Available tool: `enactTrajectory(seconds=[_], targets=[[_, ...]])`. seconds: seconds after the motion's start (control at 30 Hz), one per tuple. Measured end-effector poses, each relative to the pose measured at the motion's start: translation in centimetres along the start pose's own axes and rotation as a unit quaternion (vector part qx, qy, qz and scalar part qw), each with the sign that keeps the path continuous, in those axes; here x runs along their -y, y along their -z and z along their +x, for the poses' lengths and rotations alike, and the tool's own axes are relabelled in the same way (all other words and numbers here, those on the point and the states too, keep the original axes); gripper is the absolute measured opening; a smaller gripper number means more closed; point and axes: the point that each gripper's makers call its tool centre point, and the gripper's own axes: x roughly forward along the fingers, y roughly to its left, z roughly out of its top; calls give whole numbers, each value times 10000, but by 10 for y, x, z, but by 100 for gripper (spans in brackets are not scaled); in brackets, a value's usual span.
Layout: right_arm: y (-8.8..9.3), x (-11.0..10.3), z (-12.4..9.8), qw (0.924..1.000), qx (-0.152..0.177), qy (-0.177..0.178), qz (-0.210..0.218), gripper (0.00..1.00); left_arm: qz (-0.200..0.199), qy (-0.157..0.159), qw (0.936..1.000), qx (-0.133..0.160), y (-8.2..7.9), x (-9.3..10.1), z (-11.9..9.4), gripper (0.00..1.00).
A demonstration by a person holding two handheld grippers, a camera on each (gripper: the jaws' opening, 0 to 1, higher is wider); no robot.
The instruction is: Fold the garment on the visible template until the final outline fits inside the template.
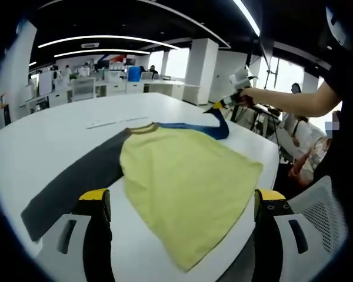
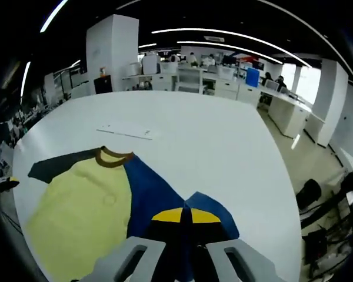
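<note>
A long-sleeved shirt lies flat on the white table (image 1: 59, 129). Its body is yellow (image 1: 182, 176), with a brown collar (image 1: 142, 127), a dark grey sleeve (image 1: 70, 182) and a blue sleeve (image 1: 194, 126). My left gripper (image 1: 182, 197) stands open over the yellow body's near edge, its jaws wide apart. In the left gripper view a hand holds my right gripper (image 1: 219, 106) at the far end of the blue sleeve. In the right gripper view my right gripper (image 2: 185, 216) is shut on the blue sleeve (image 2: 147, 191), with the yellow body (image 2: 76, 211) to the left.
A thin pale strip (image 1: 117, 121) (image 2: 126, 131) lies on the table beyond the collar. A white mesh chair (image 1: 320, 205) stands at the table's edge, beside the person's arm (image 1: 294, 103). Office desks and pillars fill the background.
</note>
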Motion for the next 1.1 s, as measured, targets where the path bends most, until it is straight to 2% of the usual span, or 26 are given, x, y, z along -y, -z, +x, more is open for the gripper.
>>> enactTrajectory(seconds=[0.53, 1.1], targets=[[-32, -52, 18, 9985, 141, -447, -269, 0, 61, -15, 10000, 17, -2, 2, -4, 99], [-48, -102, 34, 9958, 217, -831, -306, 0, 45, -15, 10000, -15, 2, -2, -5, 99]])
